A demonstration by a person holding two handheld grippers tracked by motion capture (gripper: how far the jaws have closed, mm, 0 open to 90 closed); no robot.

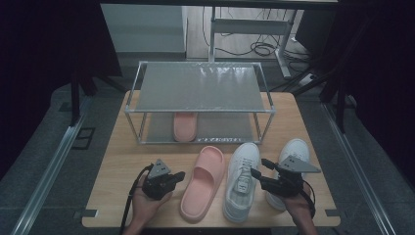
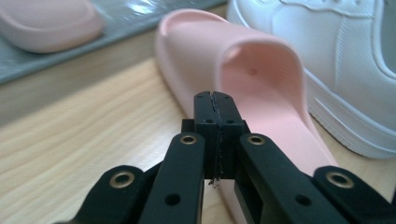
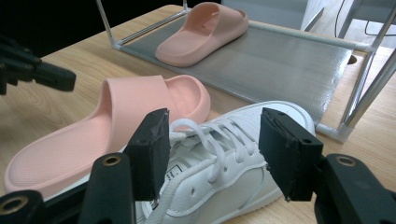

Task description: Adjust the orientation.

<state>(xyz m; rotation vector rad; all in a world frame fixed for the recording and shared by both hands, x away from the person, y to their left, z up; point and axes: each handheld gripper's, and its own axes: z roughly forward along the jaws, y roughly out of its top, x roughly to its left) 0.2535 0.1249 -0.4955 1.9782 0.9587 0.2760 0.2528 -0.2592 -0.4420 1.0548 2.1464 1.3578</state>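
Observation:
A pink slide (image 1: pixel 202 181) (image 2: pixel 261 88) (image 3: pixel 112 126) lies on the wooden table beside a white sneaker (image 1: pixel 242 180) (image 3: pixel 219 158) (image 2: pixel 345 56). Another white sneaker (image 1: pixel 289 161) lies further right, partly under my right hand. A second pink slide (image 1: pixel 186 125) (image 3: pixel 205 30) (image 2: pixel 46 25) rests on the rack's lower shelf. My left gripper (image 1: pixel 177 176) (image 2: pixel 215 100) is shut and empty, its tips just left of the table slide. My right gripper (image 1: pixel 258 168) (image 3: pixel 212 156) is open, its jaws straddling the laced top of the near sneaker without touching it.
A two-tier metal rack (image 1: pixel 199 87) with grey shelves stands at the back of the table (image 1: pixel 122 161). Bare wood lies left of my left gripper. Table edges are close in front and at both sides. Cables and desk legs sit on the floor beyond.

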